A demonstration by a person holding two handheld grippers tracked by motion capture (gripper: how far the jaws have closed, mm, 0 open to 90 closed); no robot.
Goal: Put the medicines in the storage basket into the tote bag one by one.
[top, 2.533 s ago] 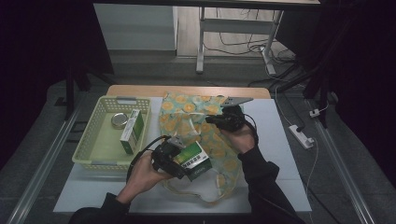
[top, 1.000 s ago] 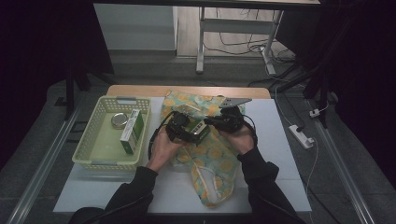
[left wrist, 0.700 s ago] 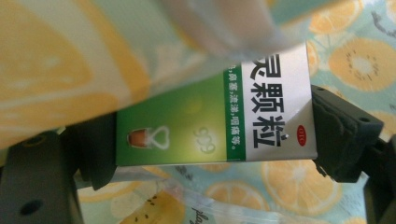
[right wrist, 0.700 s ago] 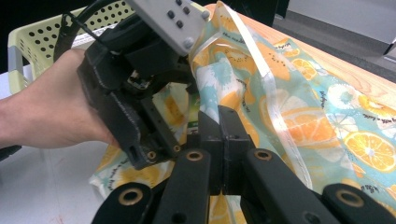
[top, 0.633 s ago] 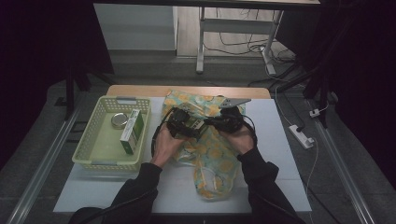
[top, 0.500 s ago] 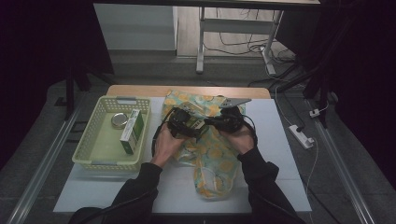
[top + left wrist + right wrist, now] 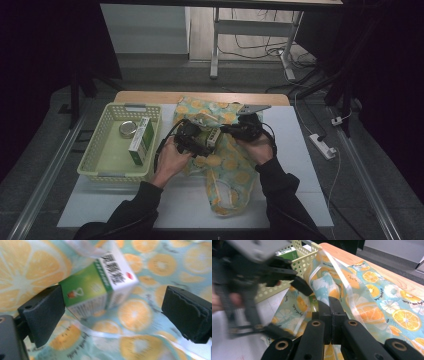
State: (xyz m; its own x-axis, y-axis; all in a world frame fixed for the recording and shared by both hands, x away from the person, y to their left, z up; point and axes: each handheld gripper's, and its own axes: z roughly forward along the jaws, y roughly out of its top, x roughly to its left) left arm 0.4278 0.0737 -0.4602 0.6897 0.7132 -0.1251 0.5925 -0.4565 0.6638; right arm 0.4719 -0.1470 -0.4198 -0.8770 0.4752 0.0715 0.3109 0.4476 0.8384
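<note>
So the green carton (image 7: 97,287) is sitting just inside the mouth of the orange-print bag (image 7: 227,165). The right gripper (image 7: 329,302) is pinched tight on the bag's edge, holding the mouth up. The left gripper (image 7: 110,312) is spread wide with nothing in it, the carton just past its jaws. I'd keep that edge lifted and pull straight back. Yellow basket (image 7: 107,160) sits close beside the bag, so that side's tight.
</note>
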